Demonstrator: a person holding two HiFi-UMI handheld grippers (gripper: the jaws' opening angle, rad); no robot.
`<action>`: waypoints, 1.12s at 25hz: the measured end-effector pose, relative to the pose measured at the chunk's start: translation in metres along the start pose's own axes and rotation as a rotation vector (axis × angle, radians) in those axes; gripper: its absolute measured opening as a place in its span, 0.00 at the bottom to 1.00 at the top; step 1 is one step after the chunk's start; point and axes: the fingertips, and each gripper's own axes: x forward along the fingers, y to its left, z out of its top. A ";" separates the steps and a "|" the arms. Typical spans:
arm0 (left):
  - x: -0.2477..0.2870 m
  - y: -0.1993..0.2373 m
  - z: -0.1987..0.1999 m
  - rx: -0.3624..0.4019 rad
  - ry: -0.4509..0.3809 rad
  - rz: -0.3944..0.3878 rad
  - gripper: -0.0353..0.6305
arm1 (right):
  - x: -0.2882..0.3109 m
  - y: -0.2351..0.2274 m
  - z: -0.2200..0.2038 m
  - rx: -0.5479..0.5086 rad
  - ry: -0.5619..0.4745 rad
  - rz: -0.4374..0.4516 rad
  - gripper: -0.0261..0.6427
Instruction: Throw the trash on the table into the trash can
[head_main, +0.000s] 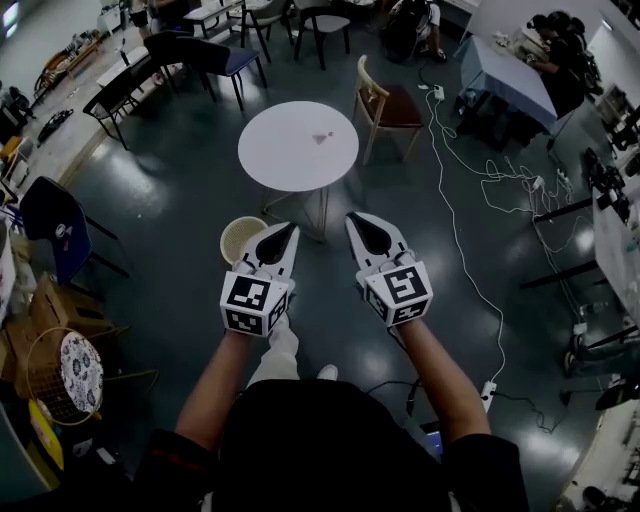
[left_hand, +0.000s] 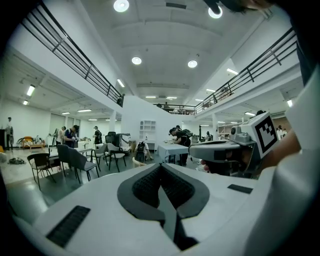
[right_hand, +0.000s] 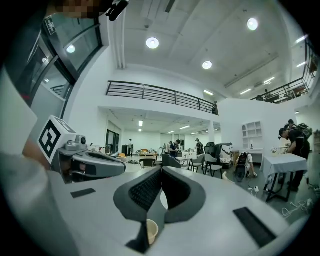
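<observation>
A small dark-red scrap of trash lies on the round white table ahead of me. A cream round trash can stands on the floor at the table's near left side. Both grippers are held in the air, short of the table. My left gripper is shut and empty, its tip just right of the trash can in the head view. My right gripper is also shut and holds nothing. In the gripper views the left gripper and the right gripper have their pads pressed together.
A wooden chair stands at the table's far right. White cables run across the dark floor on the right. Black chairs stand at the back left, a cloth-covered table with people at the back right. Boxes and a wire basket stand at my left.
</observation>
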 end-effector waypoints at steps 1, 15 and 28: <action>0.007 0.008 0.000 0.010 0.005 -0.007 0.07 | 0.011 -0.004 -0.001 0.005 0.002 -0.004 0.07; 0.105 0.142 0.015 -0.021 0.019 -0.095 0.07 | 0.173 -0.057 0.012 0.030 0.052 -0.063 0.07; 0.159 0.255 -0.001 -0.089 0.018 -0.114 0.07 | 0.285 -0.090 -0.019 0.031 0.168 -0.132 0.07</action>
